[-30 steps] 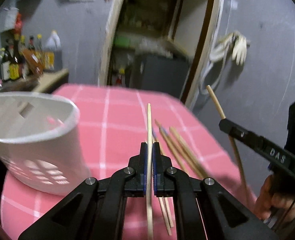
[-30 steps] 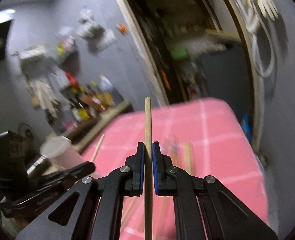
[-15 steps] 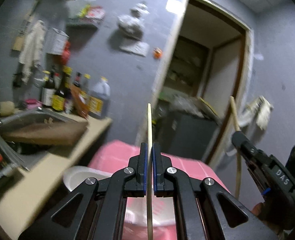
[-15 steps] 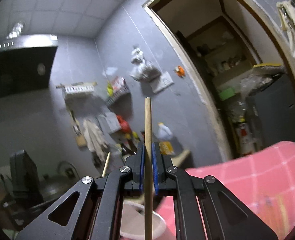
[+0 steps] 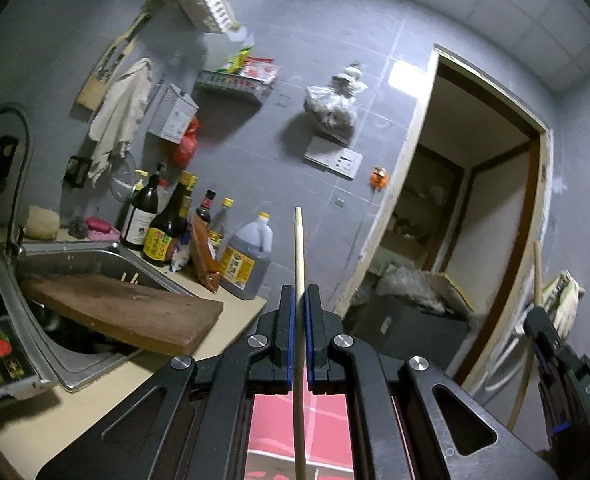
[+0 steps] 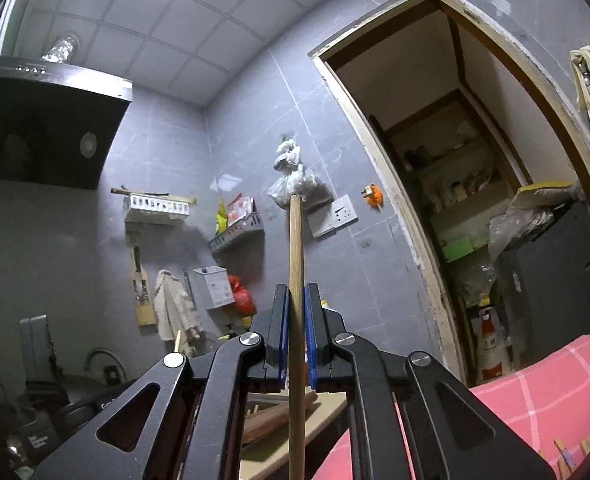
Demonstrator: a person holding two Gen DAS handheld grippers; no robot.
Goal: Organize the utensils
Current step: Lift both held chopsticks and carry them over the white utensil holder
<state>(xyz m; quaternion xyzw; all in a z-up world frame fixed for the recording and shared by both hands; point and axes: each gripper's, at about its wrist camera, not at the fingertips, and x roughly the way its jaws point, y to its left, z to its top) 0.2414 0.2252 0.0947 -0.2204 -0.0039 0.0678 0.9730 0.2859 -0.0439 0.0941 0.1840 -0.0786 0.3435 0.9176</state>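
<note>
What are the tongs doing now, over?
Left tongs shut on pale chopstick. Right tongs shut on brown chopstick. Both pointed at the wall; nothing blocking.

The table's pink checked cloth showed only in part. At its near edge lay what appeared to be chopstick ends, partly cut off.

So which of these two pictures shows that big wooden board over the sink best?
The left wrist view. There the wooden board lies in plain sight across the steel sink, with its top face and thick front edge clear. The right wrist view shows only a brown sliver low behind the tool, probably the same board, mostly hidden.
</note>
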